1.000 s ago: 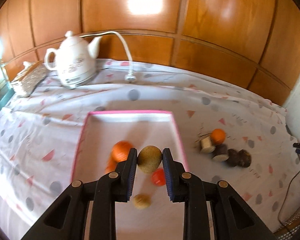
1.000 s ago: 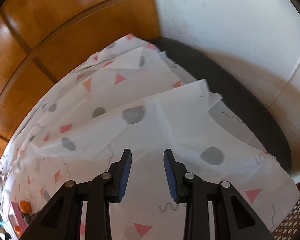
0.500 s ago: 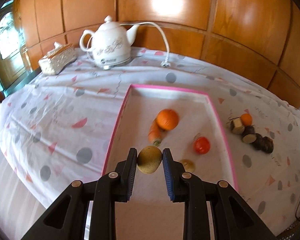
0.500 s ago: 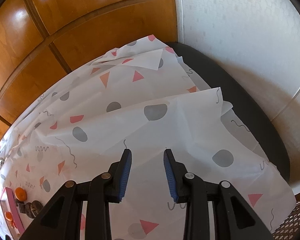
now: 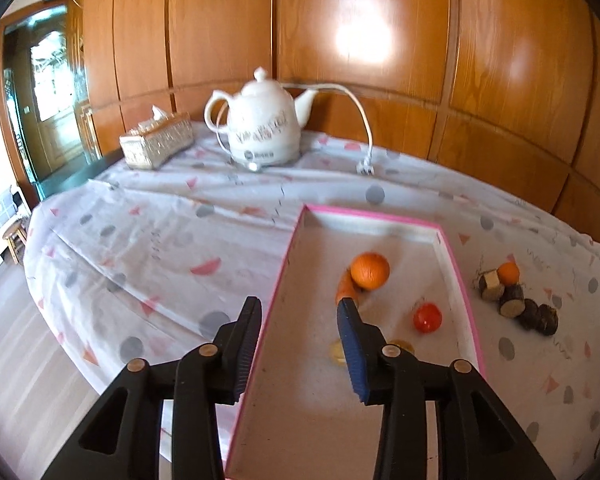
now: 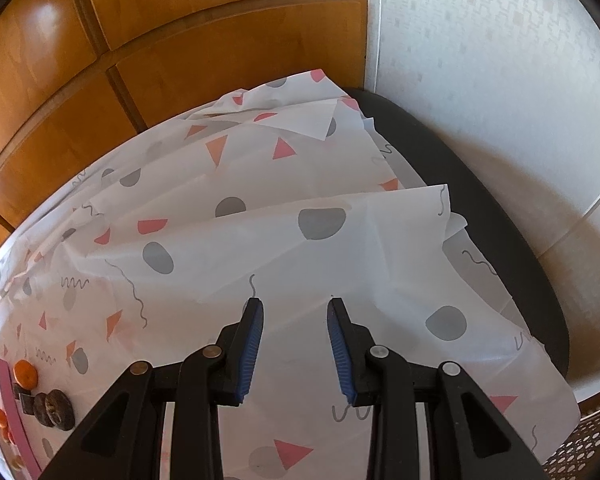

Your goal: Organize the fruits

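My left gripper point(image 5: 298, 320) has just been opening and is released, with nothing between its jaws, above the near left edge of the tray point(image 5: 284, 276). The fruit I carried is hidden now; I would check it lies inside. My right gripper point(image 6: 294, 322) hangs empty, jaws apart, over the cloth point(image 6: 340, 248). Farther in the tray lie a tomato point(image 5: 427, 317) and an orange point(image 5: 369, 270). Right of the tray wait a small orange point(image 5: 508, 273) and dark pieces point(image 5: 534, 312); the tray's right wall stands between. The kettle point(image 5: 262, 124) is far.

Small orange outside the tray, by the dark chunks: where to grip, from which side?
Grip the small orange across its round middle, coming from above. A pale-cut chunk touches its left and dark chunks crowd the near side, so I'd set the fingers far-to-near, clear of them. The tray wall is close by.
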### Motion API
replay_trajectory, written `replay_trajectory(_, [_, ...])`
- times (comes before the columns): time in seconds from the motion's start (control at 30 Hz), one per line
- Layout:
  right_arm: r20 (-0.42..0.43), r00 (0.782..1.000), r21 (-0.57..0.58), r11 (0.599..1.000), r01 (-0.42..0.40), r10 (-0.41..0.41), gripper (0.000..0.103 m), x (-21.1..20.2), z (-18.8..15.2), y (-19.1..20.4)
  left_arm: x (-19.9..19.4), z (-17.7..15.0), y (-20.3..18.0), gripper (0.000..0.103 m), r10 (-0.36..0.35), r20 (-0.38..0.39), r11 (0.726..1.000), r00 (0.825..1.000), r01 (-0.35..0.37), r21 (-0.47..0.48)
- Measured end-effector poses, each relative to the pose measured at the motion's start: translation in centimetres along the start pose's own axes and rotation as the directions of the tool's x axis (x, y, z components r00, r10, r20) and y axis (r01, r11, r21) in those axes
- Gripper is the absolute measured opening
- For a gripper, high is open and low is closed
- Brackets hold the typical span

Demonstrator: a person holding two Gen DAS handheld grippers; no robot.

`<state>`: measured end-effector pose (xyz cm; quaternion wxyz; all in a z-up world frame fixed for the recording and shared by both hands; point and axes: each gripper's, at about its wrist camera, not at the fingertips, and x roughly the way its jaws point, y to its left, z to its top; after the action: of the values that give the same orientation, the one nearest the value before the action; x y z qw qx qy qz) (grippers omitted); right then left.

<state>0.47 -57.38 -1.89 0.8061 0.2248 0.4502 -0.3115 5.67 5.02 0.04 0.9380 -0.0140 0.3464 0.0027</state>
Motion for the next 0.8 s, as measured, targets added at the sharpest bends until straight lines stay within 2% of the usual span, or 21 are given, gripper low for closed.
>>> replay_trajectory(0.33, [0.015, 1.0, -0.061, 0.998, -0.016, 0.017, 0.033, -0.3, -0.1, 1.3, -2.6, 0.5, 0.1, 0.041, -0.006, 0.06, 1.0, 0.998, 0.004, 0.026])
replay_trajectory(0.8, [0.035, 0.991, -0.195, 0.973, -0.122, 0.131, 0.033, -1.4, -0.5, 4.8, -3.9, 0.1, -0.7, 0.041, -0.028, 0.073, 0.998, 0.997, 0.024, 0.054])
